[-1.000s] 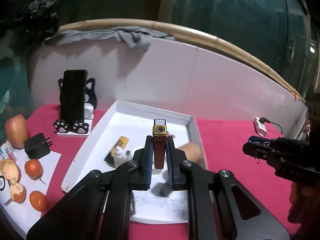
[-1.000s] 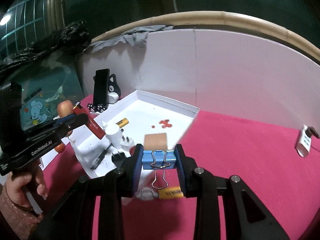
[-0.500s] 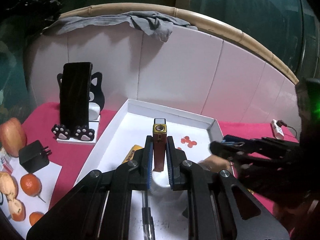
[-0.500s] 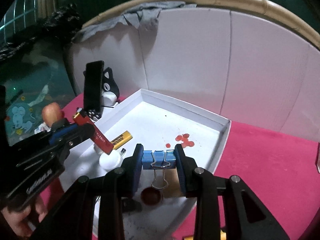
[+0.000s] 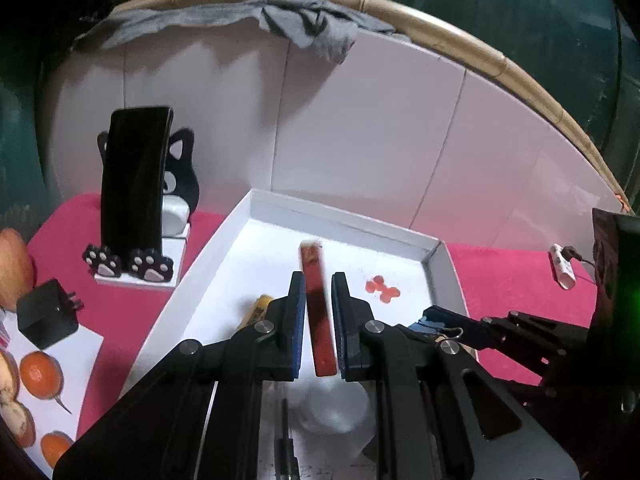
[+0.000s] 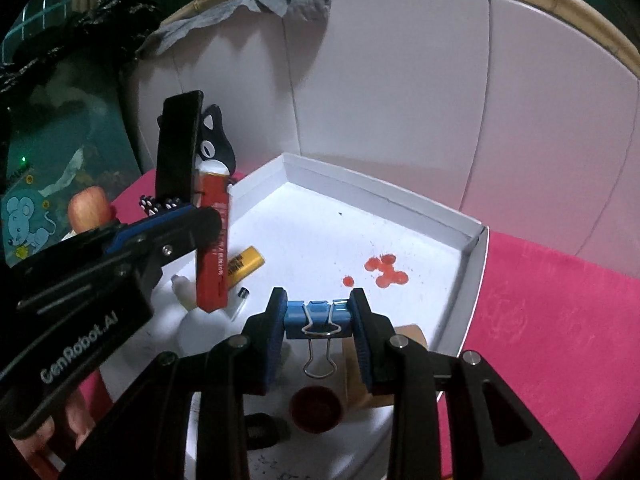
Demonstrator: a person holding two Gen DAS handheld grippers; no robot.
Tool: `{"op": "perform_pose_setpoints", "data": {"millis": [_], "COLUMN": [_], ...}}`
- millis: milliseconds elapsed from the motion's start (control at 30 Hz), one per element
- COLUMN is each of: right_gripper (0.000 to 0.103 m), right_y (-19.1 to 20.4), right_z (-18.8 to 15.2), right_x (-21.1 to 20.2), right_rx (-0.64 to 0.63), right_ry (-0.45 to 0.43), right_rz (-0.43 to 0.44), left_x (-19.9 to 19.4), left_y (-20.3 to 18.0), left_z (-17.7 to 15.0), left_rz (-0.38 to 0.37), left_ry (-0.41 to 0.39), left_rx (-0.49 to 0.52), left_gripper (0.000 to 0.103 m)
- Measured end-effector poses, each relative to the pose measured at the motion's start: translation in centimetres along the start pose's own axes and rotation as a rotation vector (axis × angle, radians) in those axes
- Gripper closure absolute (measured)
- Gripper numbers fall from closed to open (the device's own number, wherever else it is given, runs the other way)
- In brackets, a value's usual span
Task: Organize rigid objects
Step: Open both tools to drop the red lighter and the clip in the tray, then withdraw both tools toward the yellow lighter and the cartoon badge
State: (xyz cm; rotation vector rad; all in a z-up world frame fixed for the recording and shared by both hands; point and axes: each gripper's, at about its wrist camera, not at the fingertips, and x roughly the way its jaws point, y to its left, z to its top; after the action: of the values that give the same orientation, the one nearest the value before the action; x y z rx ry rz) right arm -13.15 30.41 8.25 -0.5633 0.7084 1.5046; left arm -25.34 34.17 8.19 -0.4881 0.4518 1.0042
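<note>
Jaws of the left gripper (image 5: 318, 312) are clamped on a red lighter (image 5: 316, 312) held upright above the white tray (image 5: 340, 222), and those of the right gripper (image 6: 320, 314) are clamped across a blue binder clip (image 6: 318, 314), its wire handles hanging toward the camera, also above the tray. Judging by this, the sorting is well under way but unfinished: both held pieces are over the tray and neither has been let go. Inside the tray, toward its left side, lie a yellow battery (image 6: 244, 266), a small white bottle (image 6: 184, 292) and a tiny dark cylinder, possibly a fuse (image 6: 242, 294). Nearer the camera sit a white rounded thing (image 5: 336, 404), a dark red round cap (image 6: 316, 410), a tan block (image 6: 400, 344) against the right wall, a black pen-like tool (image 5: 284, 436) and a small black piece I cannot identify in the blur. A red smear (image 6: 384, 270) marks the tray floor toward its far right corner. Outside the tray, on the pink desk (image 6: 560, 320), things are left over: a black charger (image 5: 46, 314) and oranges (image 5: 40, 372) to the tray's left, a phone (image 5: 134, 176) on a cat-shaped stand (image 5: 180, 172) beyond its left wall, and a white adapter (image 5: 562, 266) well to its right. Whether any of those belong in the tray cannot be told.
</note>
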Motion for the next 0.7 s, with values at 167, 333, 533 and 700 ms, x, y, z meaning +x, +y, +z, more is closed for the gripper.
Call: {"op": "perform_pose_setpoints", "data": {"millis": [167, 333, 533, 700], "right_gripper": [0.020, 0.013, 0.013, 0.013], "right_y": [0.2, 0.7, 0.2, -1.8], "right_z": [-0.8, -1.2, -1.7, -2.2], "right_x": [0.1, -0.5, -2.9, -6.5], "right_rx": [-0.002, -0.028, -0.028, -0.020], "right_ry": [-0.008, -0.030, -0.102, -0.170], "right_rz": [0.018, 0.035, 0.014, -0.006], "left_x": [0.2, -0.7, -2.9, -6.1], "left_y": [0.3, 0.5, 0.8, 0.5], "left_z": [-0.5, -0.6, -0.9, -1.8], "left_rz": [0.021, 0.067, 0.074, 0.065], "left_ry": [0.007, -0.036, -0.066, -0.122], "left_rx": [-0.020, -0.017, -0.045, -0.083], "left_gripper": [0.055, 0.001, 0.000, 0.000]}}
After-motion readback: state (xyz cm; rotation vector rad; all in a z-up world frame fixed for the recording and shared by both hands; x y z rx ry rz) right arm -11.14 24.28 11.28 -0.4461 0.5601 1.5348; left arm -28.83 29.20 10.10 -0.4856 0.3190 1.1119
